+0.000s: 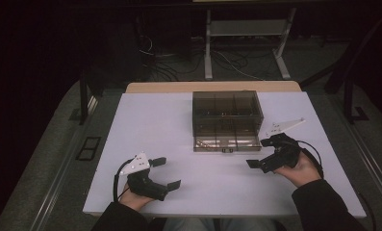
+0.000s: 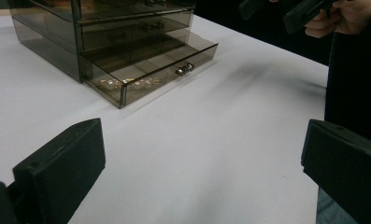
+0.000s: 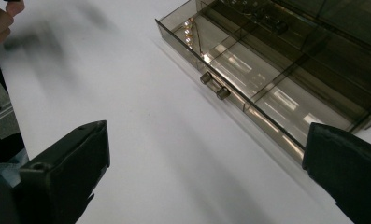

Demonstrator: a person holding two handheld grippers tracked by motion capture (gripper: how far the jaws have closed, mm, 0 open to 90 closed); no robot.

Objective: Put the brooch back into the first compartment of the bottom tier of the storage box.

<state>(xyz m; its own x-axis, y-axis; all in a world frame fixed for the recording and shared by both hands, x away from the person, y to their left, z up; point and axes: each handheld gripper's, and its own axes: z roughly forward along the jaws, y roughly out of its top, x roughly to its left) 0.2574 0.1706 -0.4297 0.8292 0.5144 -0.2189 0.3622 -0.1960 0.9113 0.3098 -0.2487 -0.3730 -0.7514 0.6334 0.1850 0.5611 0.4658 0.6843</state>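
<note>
A white rectangular table (image 1: 179,144) carries a smoky transparent plastic drawer cabinet (image 1: 226,113) at its far middle, bottom drawer (image 2: 155,65) pulled out towards the near side, pearl-like beads (image 2: 127,84) inside. The left gripper (image 1: 165,172) at near left and the right gripper (image 1: 259,153) at near right both gape wide, holding nothing.

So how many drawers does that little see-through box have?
3, stacked in the smoky clear box: the bottom drawer is pulled out with pearly beads inside, the middle drawer and top drawer are shut.
</note>
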